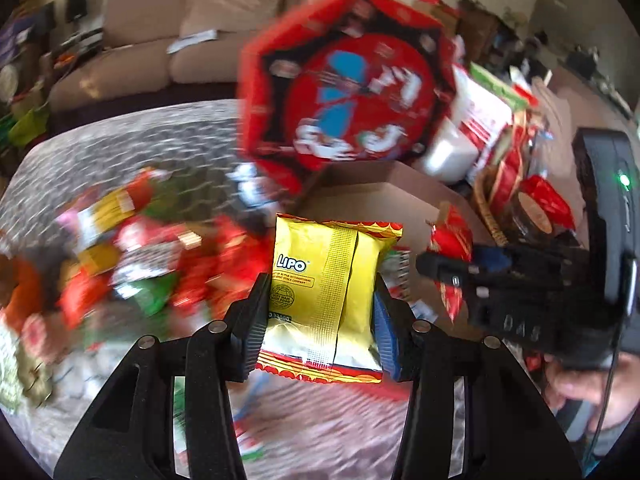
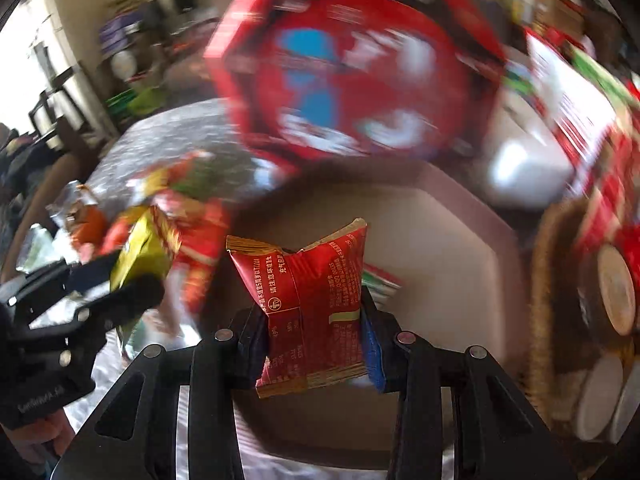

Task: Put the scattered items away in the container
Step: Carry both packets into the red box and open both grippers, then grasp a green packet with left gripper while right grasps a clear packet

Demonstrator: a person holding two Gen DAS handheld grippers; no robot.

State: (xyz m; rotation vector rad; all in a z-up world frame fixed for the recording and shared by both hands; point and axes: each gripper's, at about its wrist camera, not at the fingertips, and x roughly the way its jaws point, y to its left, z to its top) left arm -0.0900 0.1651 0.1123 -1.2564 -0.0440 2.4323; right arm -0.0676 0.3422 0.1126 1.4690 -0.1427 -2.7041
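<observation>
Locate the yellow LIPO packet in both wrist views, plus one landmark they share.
Left wrist: yellow LIPO packet sits low centre, clamped in the left gripper.
Right wrist: same packet at left, mid-height, blurred, in the left gripper seen side-on.
Shared landmark: the red octagonal box, upper centre in both, standing behind the beige container.
</observation>
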